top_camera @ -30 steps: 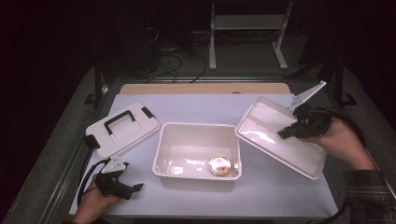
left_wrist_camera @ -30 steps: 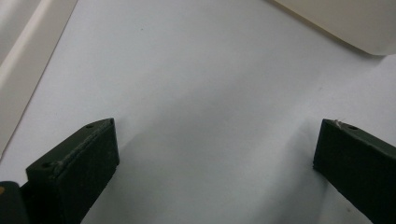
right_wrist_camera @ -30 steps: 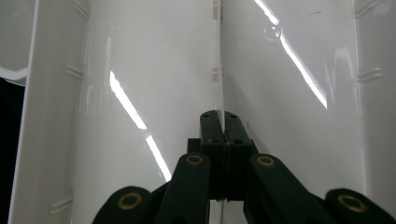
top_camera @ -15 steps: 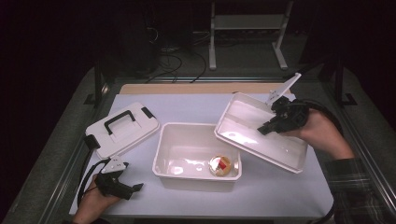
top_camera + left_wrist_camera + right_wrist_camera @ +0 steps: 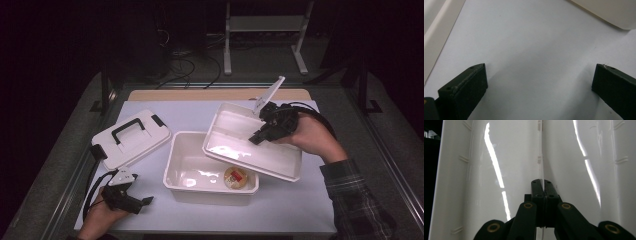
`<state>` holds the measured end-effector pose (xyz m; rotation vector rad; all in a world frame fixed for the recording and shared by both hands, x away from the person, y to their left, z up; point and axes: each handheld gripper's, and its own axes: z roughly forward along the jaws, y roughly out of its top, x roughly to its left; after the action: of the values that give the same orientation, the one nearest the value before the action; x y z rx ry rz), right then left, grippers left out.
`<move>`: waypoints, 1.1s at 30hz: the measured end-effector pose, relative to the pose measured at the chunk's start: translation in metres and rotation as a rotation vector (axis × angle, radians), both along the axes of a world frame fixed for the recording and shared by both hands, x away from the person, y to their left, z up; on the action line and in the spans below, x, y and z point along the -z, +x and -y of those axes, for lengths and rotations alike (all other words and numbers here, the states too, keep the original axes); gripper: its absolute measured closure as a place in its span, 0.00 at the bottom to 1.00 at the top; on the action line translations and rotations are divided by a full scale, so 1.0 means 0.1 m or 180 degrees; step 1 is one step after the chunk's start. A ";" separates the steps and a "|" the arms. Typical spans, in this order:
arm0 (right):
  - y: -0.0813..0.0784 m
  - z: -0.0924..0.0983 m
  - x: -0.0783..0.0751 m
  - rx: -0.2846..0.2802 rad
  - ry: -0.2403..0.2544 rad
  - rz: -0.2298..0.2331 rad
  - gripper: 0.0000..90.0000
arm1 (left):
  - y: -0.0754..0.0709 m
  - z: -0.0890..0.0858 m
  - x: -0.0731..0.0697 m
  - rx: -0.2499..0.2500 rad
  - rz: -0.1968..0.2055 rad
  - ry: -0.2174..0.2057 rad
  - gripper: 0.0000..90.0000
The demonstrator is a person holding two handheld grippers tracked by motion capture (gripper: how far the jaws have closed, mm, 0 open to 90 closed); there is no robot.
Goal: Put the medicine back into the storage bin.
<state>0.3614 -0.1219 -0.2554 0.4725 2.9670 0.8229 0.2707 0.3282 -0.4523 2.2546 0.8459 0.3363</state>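
An open white plastic box [image 5: 174, 165] stands mid-table with a small round tan and red item [image 5: 236, 177] on its floor at the right. Tilted above the box's right half hangs a shallow white tray [image 5: 235, 131]. My right gripper [image 5: 257, 139] holds it from the far side. In the right gripper view the jaws [image 5: 541, 183] are shut on the thin centre rib of the tray [image 5: 499, 157]. My left gripper [image 5: 144, 201] rests at the table's front left, open, with bare table between its jaws [image 5: 540, 82].
A white lid with a black handle [image 5: 131, 137] lies left of the box. The white tabletop [image 5: 310, 210] has free room in front and at the right. A corner of the box [image 5: 621, 15] is at the top right of the left gripper view.
My right gripper has carried the tray leftward from the table's right side to above the box's right half. The left gripper has stayed still.
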 end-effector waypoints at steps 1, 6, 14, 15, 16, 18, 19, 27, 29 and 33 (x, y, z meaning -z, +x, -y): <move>0.01 -0.05 0.00 -0.0030 0.0011 -0.0002 0.99 | 0.00 0.00 0.00 -0.0001 -0.0001 0.0000 0.00; 0.03 -0.26 0.02 -0.0170 0.0011 -0.0005 0.99 | 0.00 0.00 0.00 0.0003 -0.0001 0.0008 0.00; 0.05 -0.64 0.10 -0.0424 -0.0066 -0.0074 0.99 | 0.00 0.00 0.00 0.0002 0.0002 0.0002 0.00; 0.05 -0.69 0.11 -0.0447 -0.0070 -0.0081 0.99 | 0.00 0.00 0.00 0.0002 0.0002 0.0002 0.00; 0.05 -0.73 0.12 -0.0473 -0.0080 -0.0101 0.99 | 0.00 0.00 0.00 0.0003 0.0002 0.0001 0.00; 0.04 -0.79 0.14 -0.0509 -0.0101 -0.0114 0.99 | 0.00 0.00 0.00 0.0003 0.0002 0.0002 0.00; 0.04 -0.83 0.15 -0.0530 -0.0103 -0.0117 0.99 | 0.00 0.00 0.00 0.0002 0.0001 0.0002 0.00; 0.03 -1.07 0.25 -0.0686 -0.0164 -0.0169 0.99 | 0.00 0.00 0.00 0.0004 0.0000 0.0004 0.00; 0.03 -1.11 0.29 -0.0725 -0.0181 -0.0183 0.99 | 0.00 0.00 0.00 0.0004 -0.0002 0.0003 0.00; 0.02 -1.15 0.35 -0.0733 -0.0224 -0.0197 0.99 | 0.00 0.00 0.00 0.0003 -0.0001 0.0003 0.00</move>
<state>0.3635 -0.0070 -0.2908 0.1576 3.1368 0.7278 0.2708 0.3283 -0.4523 2.2560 0.8449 0.3360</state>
